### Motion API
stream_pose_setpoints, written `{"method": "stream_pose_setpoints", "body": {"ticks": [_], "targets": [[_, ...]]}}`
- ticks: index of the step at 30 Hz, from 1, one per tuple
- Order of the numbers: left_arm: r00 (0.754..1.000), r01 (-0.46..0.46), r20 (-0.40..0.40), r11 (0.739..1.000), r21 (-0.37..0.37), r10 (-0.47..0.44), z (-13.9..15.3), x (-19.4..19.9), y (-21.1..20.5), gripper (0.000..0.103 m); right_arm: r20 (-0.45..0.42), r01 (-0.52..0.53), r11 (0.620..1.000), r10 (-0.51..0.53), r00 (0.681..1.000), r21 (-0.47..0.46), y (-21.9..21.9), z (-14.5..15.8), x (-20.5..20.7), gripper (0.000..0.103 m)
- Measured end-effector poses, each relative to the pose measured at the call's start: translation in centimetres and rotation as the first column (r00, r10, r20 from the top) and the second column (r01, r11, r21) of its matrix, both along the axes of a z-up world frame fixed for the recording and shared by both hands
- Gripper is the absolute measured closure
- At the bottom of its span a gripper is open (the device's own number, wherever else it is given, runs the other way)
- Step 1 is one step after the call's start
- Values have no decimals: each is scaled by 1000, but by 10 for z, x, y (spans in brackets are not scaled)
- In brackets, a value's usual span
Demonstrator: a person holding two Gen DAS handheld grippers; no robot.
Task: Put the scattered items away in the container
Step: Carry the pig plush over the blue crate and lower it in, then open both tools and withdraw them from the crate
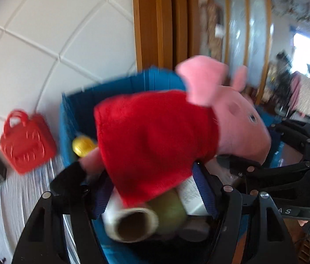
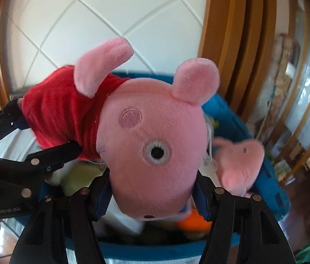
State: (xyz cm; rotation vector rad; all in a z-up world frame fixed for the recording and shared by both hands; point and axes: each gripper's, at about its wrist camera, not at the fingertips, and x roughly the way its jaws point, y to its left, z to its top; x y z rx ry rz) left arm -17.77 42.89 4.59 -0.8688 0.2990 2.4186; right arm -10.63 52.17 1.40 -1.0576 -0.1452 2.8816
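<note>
A pink pig plush toy in a red dress (image 1: 155, 136) hangs over the blue bin (image 1: 80, 105). My left gripper (image 1: 152, 189) is shut on the red dress. My right gripper (image 2: 152, 189) is shut on the pig's pink head (image 2: 155, 145); the bin (image 2: 227, 110) lies just below. In the left wrist view the right gripper (image 1: 236, 165) shows at the pig's snout. In the right wrist view the left gripper (image 2: 42, 138) grips the dress. The bin holds a cardboard roll (image 1: 130, 222), a green ball (image 1: 170, 211), a yellow toy (image 1: 82, 145) and a second pink plush (image 2: 240, 162).
A red toy handbag (image 1: 27, 140) lies left of the bin on a white ribbed surface (image 1: 22, 198). A white quilted panel (image 1: 55, 33) and wooden door frames (image 1: 159, 22) stand behind. An orange item (image 2: 192, 220) lies in the bin.
</note>
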Motion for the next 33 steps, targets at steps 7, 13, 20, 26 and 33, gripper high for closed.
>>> {"method": "stream_pose_setpoints", "body": {"ticks": [7,13,20,26,33], "targets": [[995,-70,60,996,-62,74,-8,0,31,34,67,-34,996,40,997,-84,45,-28,8,41],[995,-93,27,993,-77,95,-12,12,25,34,51,-32,996,36,998,-84,68,-27,9,36],[994,-99,-41,994,-37,98,4,39,9,22,10,14,996,-13,1000,-86,52,-11,36,5],[990,-122,-78,992,-12,121,15,68,-11,13,-45,46,994,-51,998,-100,50,3,66,0],[973,-180,-136,981,68,188,32,103,-40,10,-92,81,994,-88,992,-79,30,15,105,0]]}}
